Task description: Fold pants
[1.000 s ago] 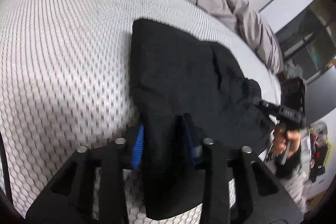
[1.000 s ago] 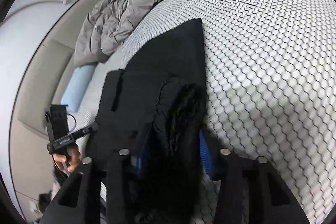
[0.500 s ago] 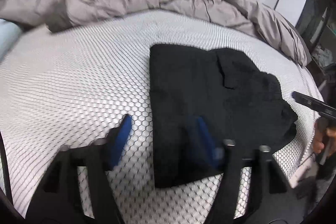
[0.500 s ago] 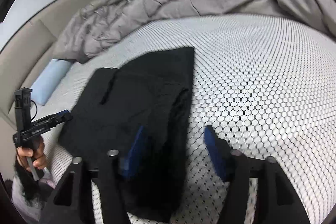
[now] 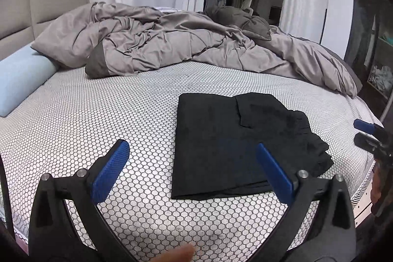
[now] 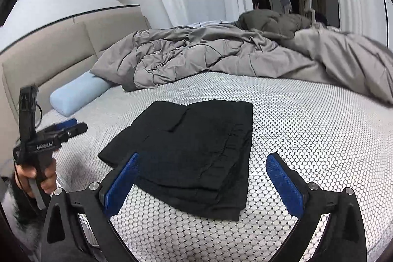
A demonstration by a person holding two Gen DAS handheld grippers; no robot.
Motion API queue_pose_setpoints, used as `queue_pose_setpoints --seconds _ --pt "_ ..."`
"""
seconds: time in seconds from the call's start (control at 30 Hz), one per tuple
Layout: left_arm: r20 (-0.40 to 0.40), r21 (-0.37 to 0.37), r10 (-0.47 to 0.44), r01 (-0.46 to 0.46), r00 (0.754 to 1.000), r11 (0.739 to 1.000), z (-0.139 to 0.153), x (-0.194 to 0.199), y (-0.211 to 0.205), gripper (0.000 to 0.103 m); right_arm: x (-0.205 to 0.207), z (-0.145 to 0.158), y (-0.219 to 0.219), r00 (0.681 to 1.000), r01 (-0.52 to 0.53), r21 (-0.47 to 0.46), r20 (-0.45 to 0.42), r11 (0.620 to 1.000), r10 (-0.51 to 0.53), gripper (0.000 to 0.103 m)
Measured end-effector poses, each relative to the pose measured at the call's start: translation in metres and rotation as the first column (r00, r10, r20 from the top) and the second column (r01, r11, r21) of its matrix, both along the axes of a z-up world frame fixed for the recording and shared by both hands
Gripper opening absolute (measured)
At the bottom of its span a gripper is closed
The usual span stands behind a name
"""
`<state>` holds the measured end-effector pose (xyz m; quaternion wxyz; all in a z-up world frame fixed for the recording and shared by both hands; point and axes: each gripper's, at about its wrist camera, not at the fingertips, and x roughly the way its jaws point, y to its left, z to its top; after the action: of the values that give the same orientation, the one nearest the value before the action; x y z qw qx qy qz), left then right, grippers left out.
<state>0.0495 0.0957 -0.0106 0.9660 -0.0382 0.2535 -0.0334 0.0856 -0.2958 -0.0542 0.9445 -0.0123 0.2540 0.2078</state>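
From the left wrist, the pants (image 5: 235, 139) lie folded at frame centre on the bed (image 5: 98, 119), the left gripper (image 5: 194, 171) just opened wide, empty. From the right wrist, the pants (image 6: 194, 149) sit centre, the right gripper (image 6: 203, 178) likewise just opened wide, empty; folding looks done.

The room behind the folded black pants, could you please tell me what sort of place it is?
Most likely a bedroom: the pants lie on a bare honeycomb-patterned mattress with a padded headboard, a rumpled grey duvet and a pale blue bolster pillow.
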Motion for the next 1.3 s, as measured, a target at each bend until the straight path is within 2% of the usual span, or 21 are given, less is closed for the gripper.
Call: queue_pose_setpoints --seconds 0.2,0.57,1.3 --pt "0.027 0.038 -0.043 0.042 0.999 0.998 -0.002 -0.001 -0.015 0.102 -0.006 -0.009 0.012 0.998 0.001 -0.021 0.056 1.000 0.000 0.103" --pt "0.015 0.074 -0.078 0.077 0.997 0.994 -0.010 0.002 -0.027 0.102 -0.009 -0.010 0.011 0.999 -0.016 0.006 0.052 1.000 0.015 0.103" --pt "0.021 0.077 -0.078 0.076 0.997 0.994 -0.012 0.007 -0.025 0.102 -0.009 -0.010 0.012 0.999 -0.020 0.002 0.051 1.000 0.020 0.103"
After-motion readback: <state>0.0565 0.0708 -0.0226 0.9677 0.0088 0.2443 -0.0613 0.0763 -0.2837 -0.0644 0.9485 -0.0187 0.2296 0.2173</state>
